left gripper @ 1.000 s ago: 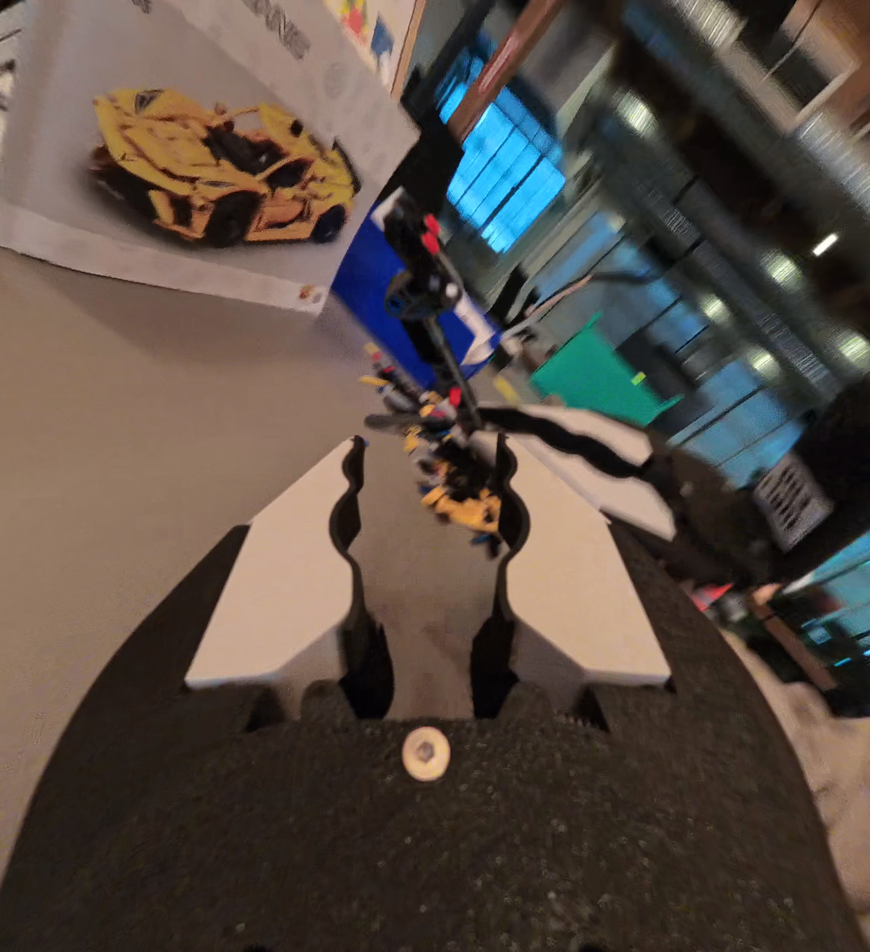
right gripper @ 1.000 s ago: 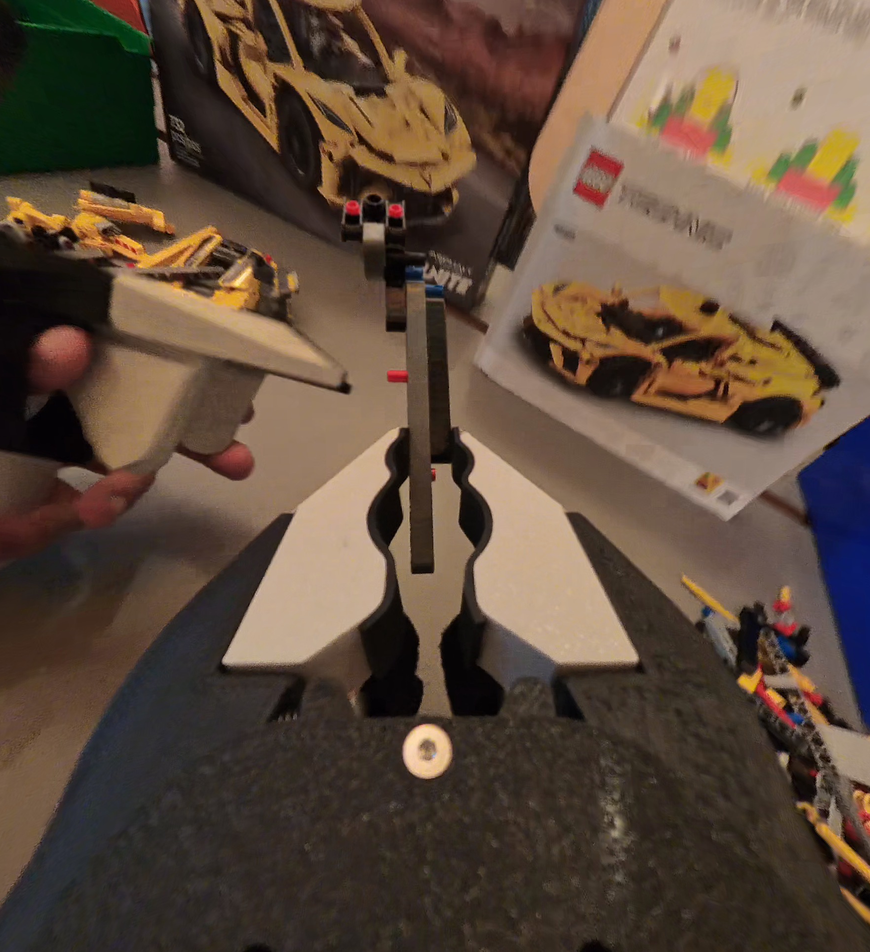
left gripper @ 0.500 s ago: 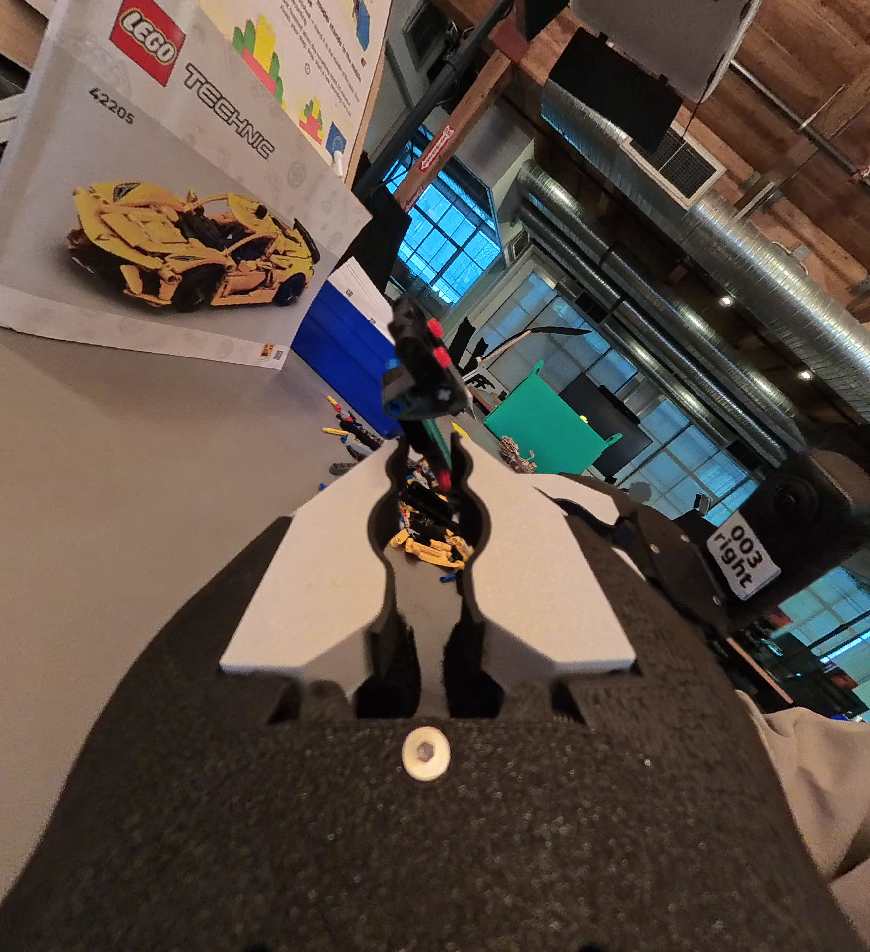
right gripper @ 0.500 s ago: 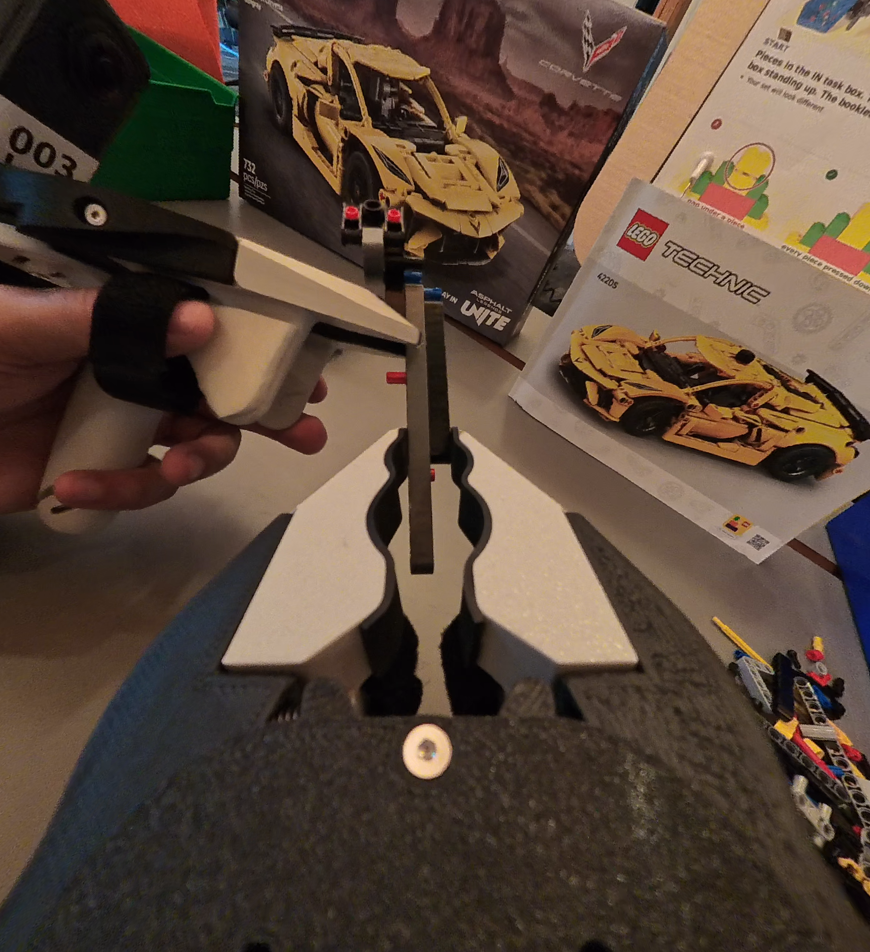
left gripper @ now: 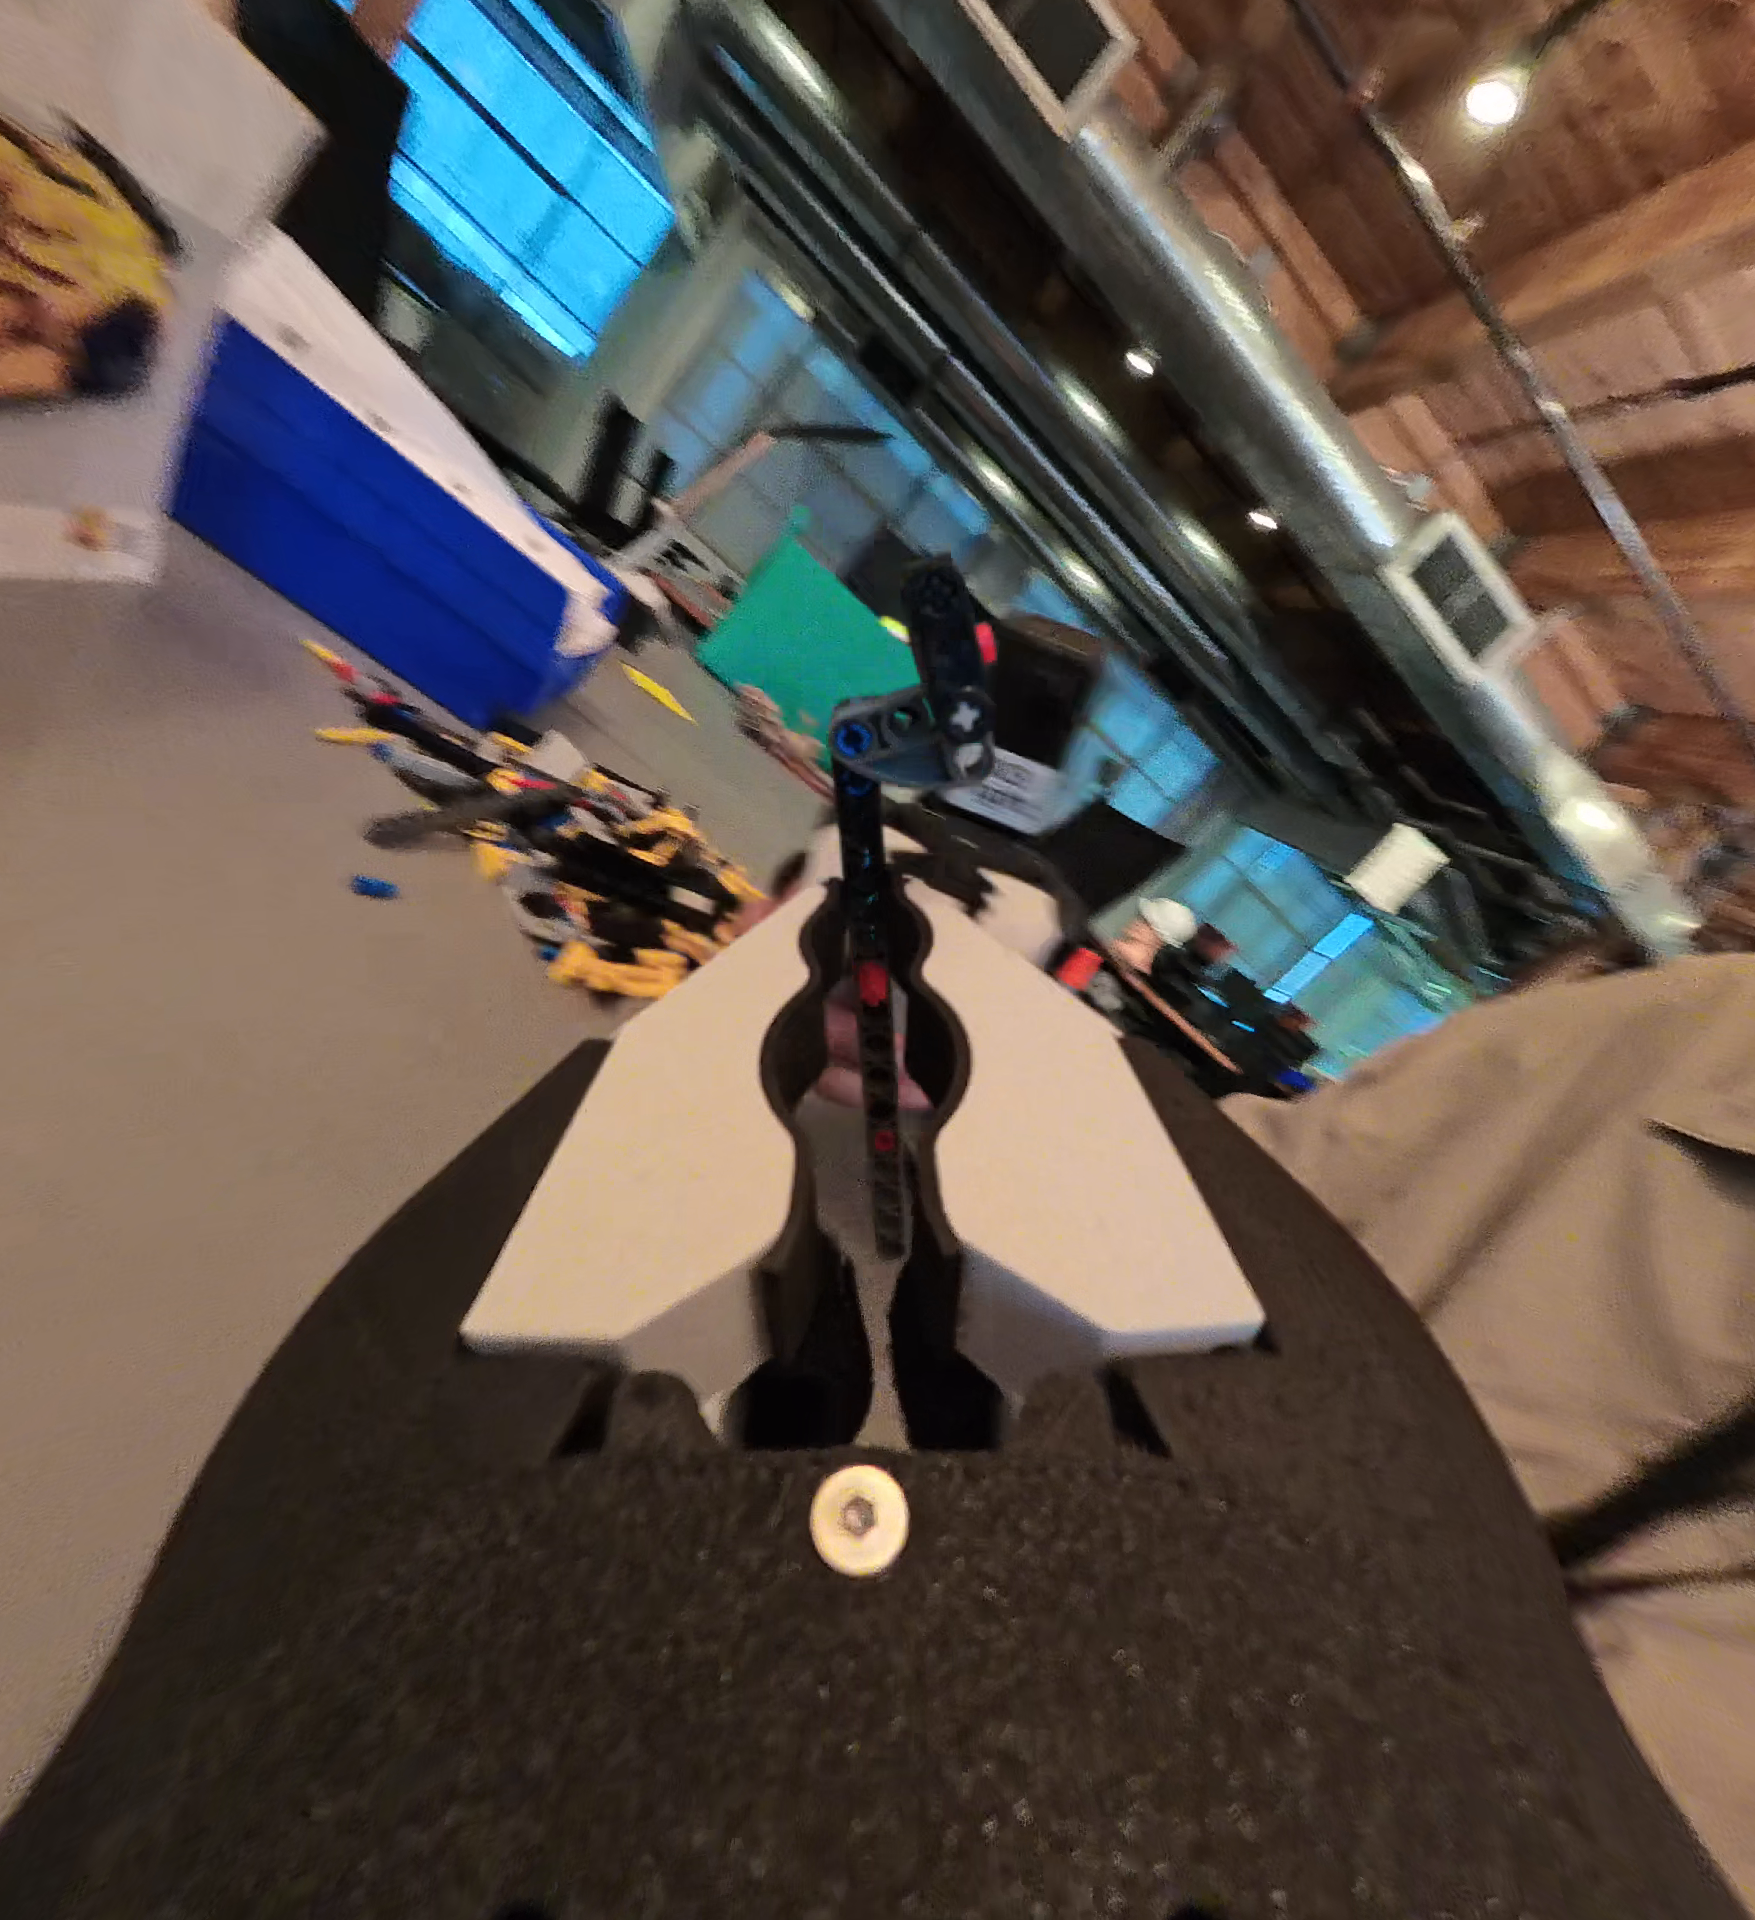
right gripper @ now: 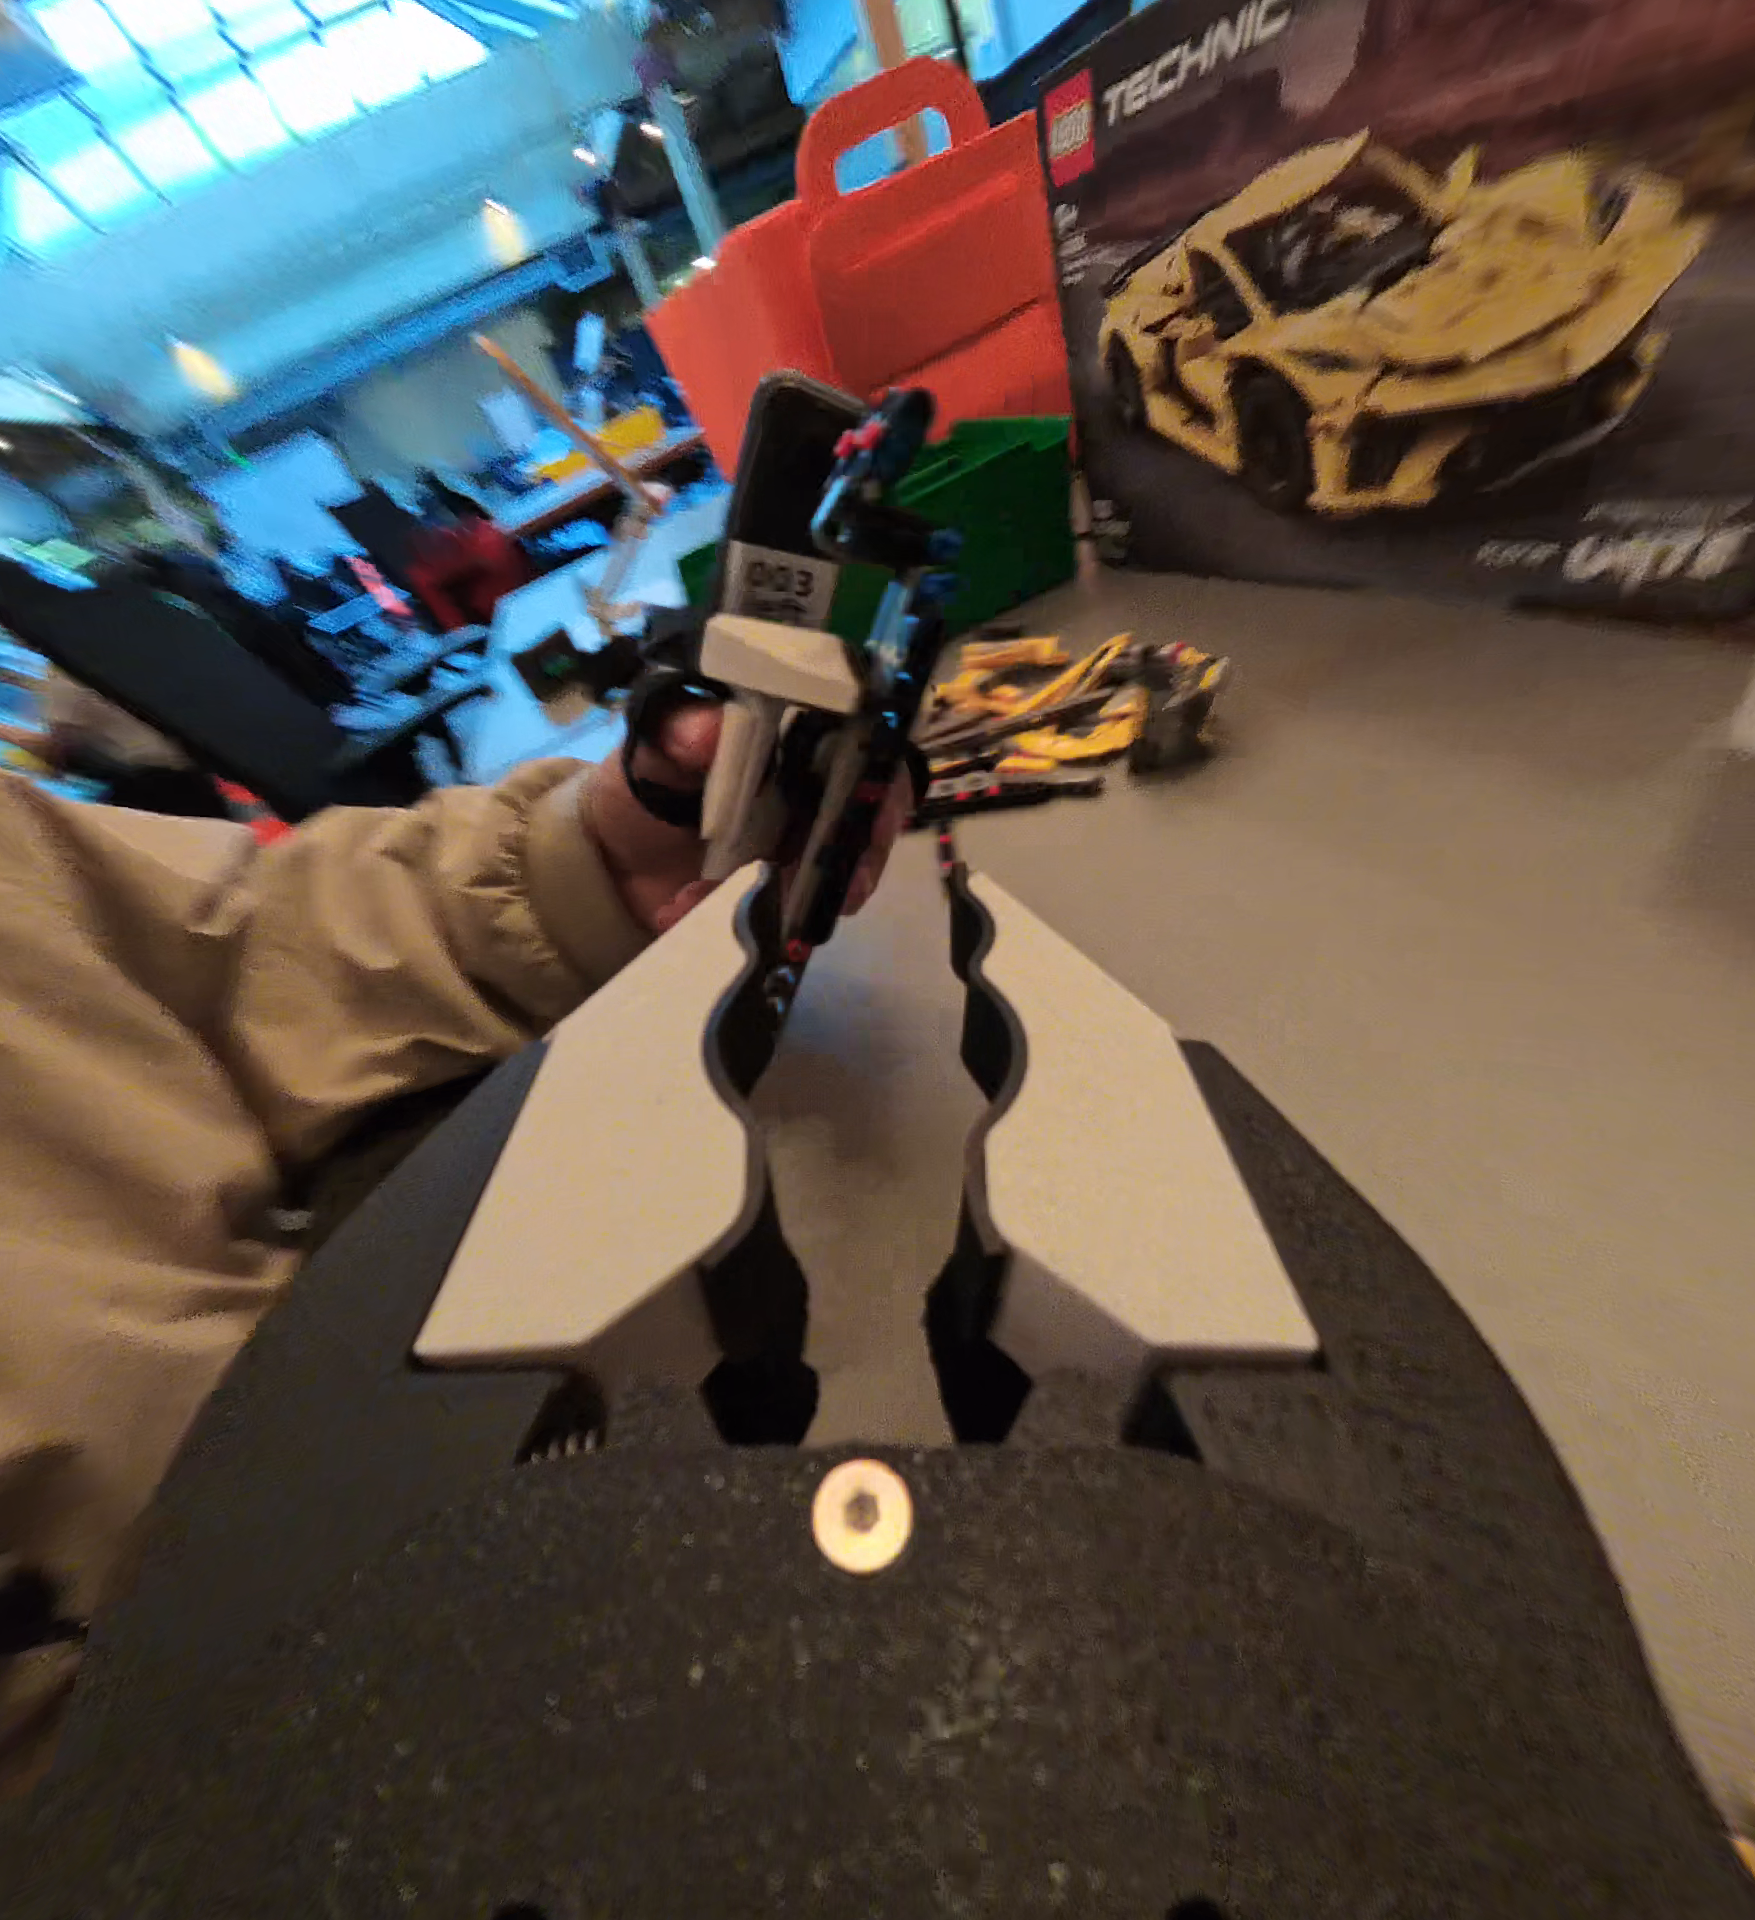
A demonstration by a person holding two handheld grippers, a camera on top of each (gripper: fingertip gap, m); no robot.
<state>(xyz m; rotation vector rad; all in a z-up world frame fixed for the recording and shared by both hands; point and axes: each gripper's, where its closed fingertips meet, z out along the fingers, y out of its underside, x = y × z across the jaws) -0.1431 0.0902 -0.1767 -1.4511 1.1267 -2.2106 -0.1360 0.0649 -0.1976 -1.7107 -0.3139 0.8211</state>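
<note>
beam assembly, black and long, points away along my left tongs, pinched between them; my right tongs are spread, holding nothing.

Bare grey table ahead; brick pile and box behind.

gripper body is rough grainy black plastic, finger plates smooth matt grey. brick beam glossy plastic, sleeve tan cloth, table matt grey.
</note>
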